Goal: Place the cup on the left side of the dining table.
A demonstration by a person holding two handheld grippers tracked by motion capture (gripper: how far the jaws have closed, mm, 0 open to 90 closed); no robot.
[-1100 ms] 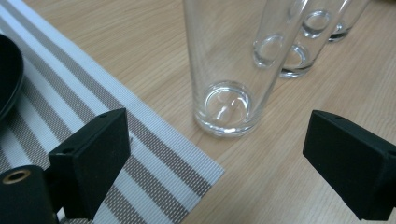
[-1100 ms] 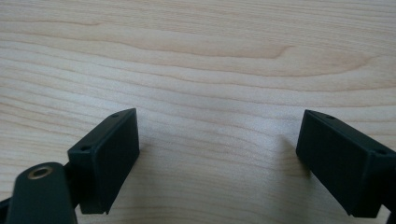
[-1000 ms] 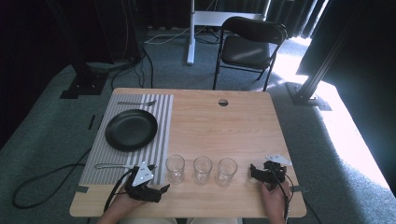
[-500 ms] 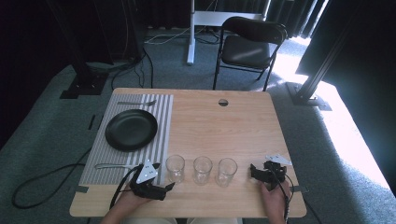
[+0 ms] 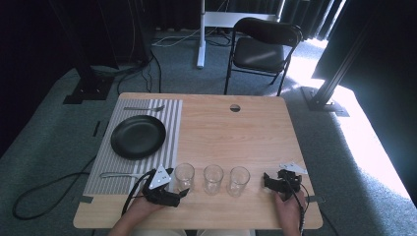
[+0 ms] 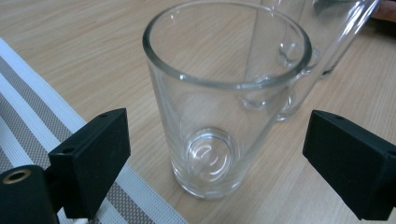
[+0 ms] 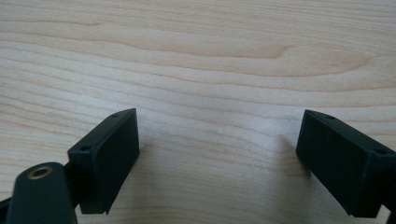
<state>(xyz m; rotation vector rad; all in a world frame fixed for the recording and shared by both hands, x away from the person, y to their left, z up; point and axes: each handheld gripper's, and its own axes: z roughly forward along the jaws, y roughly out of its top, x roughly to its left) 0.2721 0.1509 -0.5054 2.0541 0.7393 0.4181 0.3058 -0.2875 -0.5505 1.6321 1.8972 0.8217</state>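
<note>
— What do you have on the far left of the worktop?

— A striped placemat with a black plate on it. A fork lies at the mat's far edge and another piece of cutlery at its near edge; I cannot tell which kind.

— And your left gripper?

— It sits low at the near edge, just beside the mat's corner. My fingers are spread wide, one on each side of the leftmost glass, and neither touches it. That glass stands upright on the bare wood, right next to the mat's border.

— What comes after it?

— Two more glasses in the same row along the near edge: the middle glass and the right glass, all upright, each a little apart from its neighbour.

— And your right gripper?

— It rests on the worktop near the right glass, apart from it. Its fingers are wide too, with bare wood between them.
</note>
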